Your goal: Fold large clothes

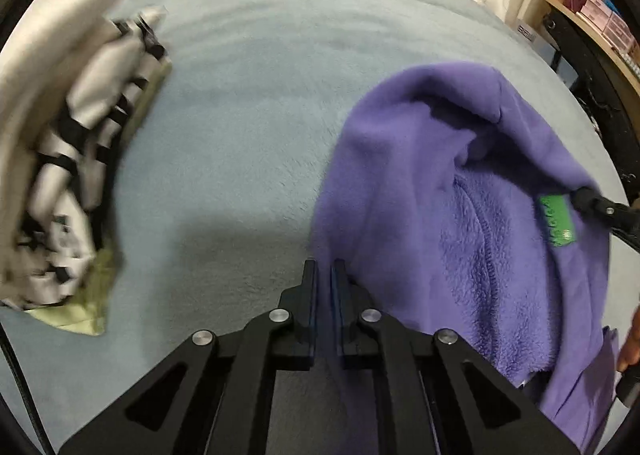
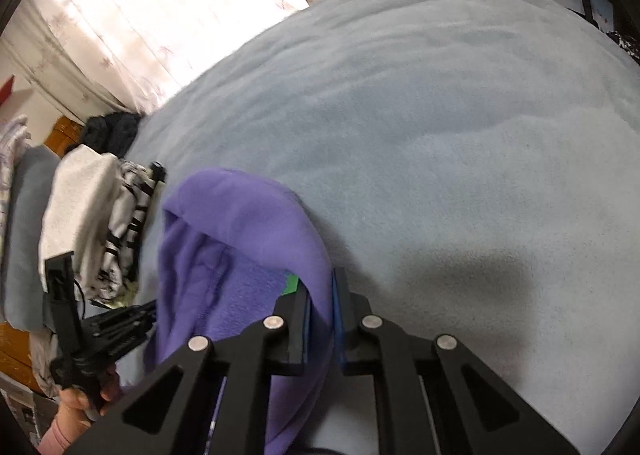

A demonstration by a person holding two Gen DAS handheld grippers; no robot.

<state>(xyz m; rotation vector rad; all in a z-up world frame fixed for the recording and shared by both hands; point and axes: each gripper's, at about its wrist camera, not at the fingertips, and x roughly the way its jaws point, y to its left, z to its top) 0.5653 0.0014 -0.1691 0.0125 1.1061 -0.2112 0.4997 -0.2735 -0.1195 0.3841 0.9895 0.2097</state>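
- Left wrist view: the left claw is closed, with a thin edge of the purple fleece hoodie pinched between its fingers. The hoodie hangs over the blue blanket. A pile of folded clothes sits near the blanket's left edge.
- Right wrist view: the right claw is squeezed tight on the hoodie's edge by the green tag. The hoodie droops onto the blanket.

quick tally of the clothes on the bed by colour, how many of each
purple: 1, the fleece garment
cream/white: 1, the folded piece on the pile
black and white patterned: 1, the folded piece in the pile
pale green: 1, the piece at the bottom of the pile
total: 4 that can be told apart, all on the blue blanket; the pile is blurred, so it may hide more
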